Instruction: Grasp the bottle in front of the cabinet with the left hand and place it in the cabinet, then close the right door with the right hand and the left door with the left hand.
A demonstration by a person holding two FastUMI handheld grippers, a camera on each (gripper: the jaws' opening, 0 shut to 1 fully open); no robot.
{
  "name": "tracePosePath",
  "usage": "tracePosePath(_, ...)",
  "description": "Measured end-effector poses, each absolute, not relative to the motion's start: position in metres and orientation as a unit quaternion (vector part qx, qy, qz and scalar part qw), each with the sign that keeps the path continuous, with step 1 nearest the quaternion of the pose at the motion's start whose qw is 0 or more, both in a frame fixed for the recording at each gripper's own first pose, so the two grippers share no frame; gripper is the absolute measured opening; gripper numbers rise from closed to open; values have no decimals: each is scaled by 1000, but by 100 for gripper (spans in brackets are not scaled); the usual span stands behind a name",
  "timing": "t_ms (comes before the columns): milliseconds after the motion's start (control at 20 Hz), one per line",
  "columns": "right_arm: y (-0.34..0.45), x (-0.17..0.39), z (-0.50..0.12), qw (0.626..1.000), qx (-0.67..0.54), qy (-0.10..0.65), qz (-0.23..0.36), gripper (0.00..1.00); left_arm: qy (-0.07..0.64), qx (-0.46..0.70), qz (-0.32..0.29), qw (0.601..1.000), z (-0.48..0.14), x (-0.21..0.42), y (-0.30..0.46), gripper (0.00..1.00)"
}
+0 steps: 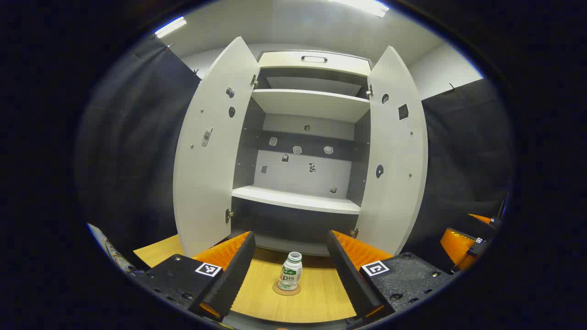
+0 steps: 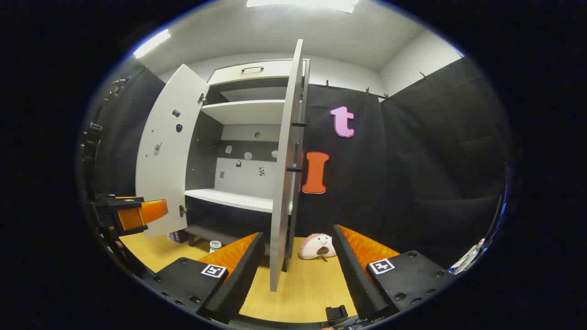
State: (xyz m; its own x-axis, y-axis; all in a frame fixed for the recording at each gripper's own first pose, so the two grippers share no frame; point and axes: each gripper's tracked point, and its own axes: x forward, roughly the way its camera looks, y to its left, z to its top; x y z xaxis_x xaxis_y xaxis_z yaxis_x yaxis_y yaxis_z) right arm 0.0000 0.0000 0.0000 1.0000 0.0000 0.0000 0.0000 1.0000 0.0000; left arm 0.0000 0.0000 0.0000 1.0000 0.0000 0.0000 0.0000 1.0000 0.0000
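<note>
left gripper view:
left gripper: black body, orange ribbed fingers, jaws spread wide, nothing held
small white plastic bottle with green label: upright on a round brown coaster on the light wooden tabletop, framed in the gap between the fingers, touching neither, in front of the cabinet
white two-door cabinet: left door and right door both swung open; white shelves bare, small stickers on the grey back wall
right gripper: orange and black, at far right edge; jaw state can't tell from here

right gripper view:
right gripper: jaws spread wide, nothing held; right door seen edge-on, its lower edge between the fingers, no contact visible
bottle: white cap peeks above the left finger, on the tabletop in front of the cabinet
left door: open
left gripper: at left edge, beside the left door
pink smiling plush toy: on the tabletop, just right of the right door
</note>
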Motion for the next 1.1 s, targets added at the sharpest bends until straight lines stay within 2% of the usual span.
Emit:
tracePosePath(150, 1, 7, -4, 998, 5, 3, 57, 97, -26, 17, 37, 999, 8, -17, -13, 95)
tracePosePath(200, -2, 11, -8, 998, 0, 9, 63, 97, -26, 27, 46, 998, 5, -20, -16, 93)
tracePosePath(300, -10, 15, -18, 998, 7, 16, 60, 97, -25, 37, 32, 998, -4, -23, -28, 95)
tracePosePath(750, -6, 1, -44, 999, 33, 0, -41, 97, 23, 34, -31, 999, -59, -5, 20, 96)
tracePosePath(1000, 9, -18, -47, 992, 44, 13, -116, 97, 37, 40, -75, 996, -68, 17, 47, 96)
tracePosePath(1100, 23, -27, -39, 991, 39, 16, -127, 97, 35, 40, -93, 994, -68, 29, 50, 96)
